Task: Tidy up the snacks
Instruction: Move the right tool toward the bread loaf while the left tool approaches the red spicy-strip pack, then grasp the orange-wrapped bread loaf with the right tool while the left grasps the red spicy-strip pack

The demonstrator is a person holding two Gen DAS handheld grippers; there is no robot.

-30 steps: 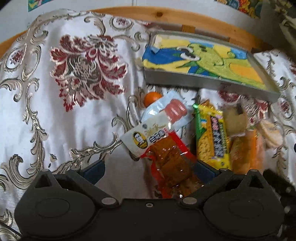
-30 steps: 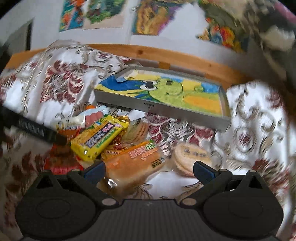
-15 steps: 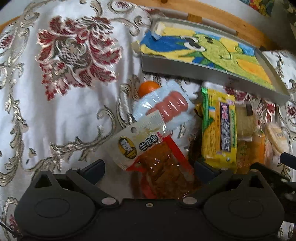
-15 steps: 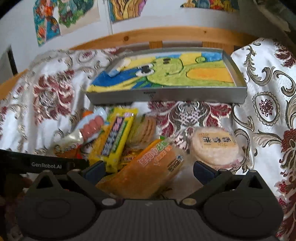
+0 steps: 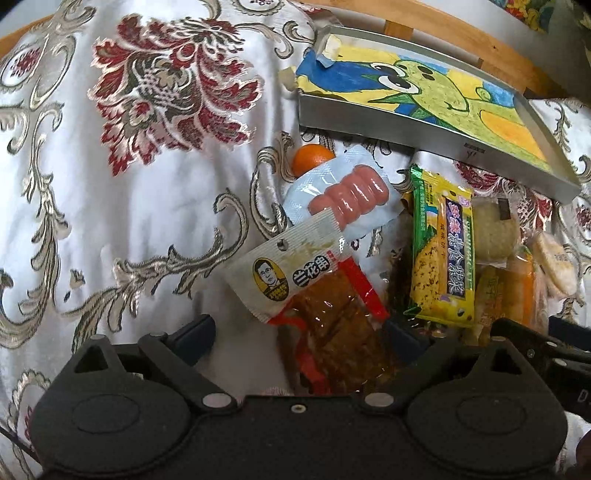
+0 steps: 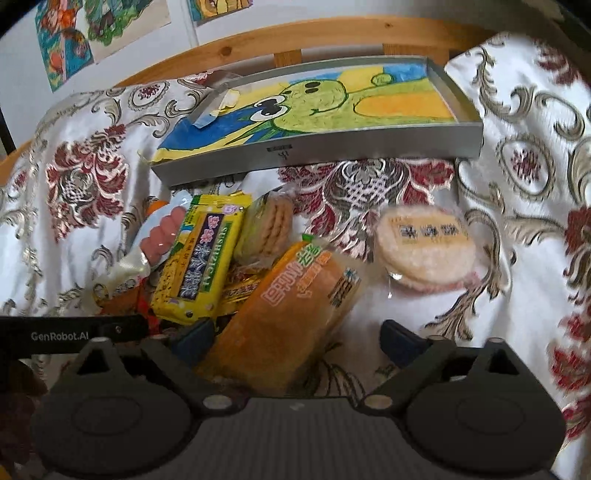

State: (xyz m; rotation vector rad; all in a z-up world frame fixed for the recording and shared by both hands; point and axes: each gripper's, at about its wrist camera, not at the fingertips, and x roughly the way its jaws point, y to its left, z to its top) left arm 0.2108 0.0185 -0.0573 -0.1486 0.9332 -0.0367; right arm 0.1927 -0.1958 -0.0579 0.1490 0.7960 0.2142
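So basically nothing's sorted yet, as far as I can tell. The tray (image 6: 332, 147) is bare except for the crayon-style cartoon drawing lining its bottom, and every snack sits in a heap on the cloth just in front of it.

Left tool (image 5: 299, 332) is spread wide, straddling the spicy tofu strip pack (image 5: 325, 314), a glossy clear pouch with oily brown slabs and a white header card. That pack lies over the sausage pack (image 5: 343, 199), soft pale-blue plastic with ridged pink links. A small orange (image 5: 310, 157) peeks out behind it.

Right tool (image 6: 295, 336) is also wide apart, with the bread pack (image 6: 295, 306) between its fingers, a puffy orange loaf in crinkly film. No contact I can be sure of on either one.

Other bits:
- yellow cracker pack (image 6: 201, 258), flat, shiny foil, leaning on the pile
- round biscuits in clear wrap (image 6: 269, 229) tucked behind it
- rice crackers (image 6: 424, 251), pale bumpy discs, off on their own to the right

Underneath is a satiny white cloth (image 5: 147, 221) with raised red and gold florals, and a wooden rail (image 6: 332, 33) behind the tray. Whole job's still ahead, I'd say.
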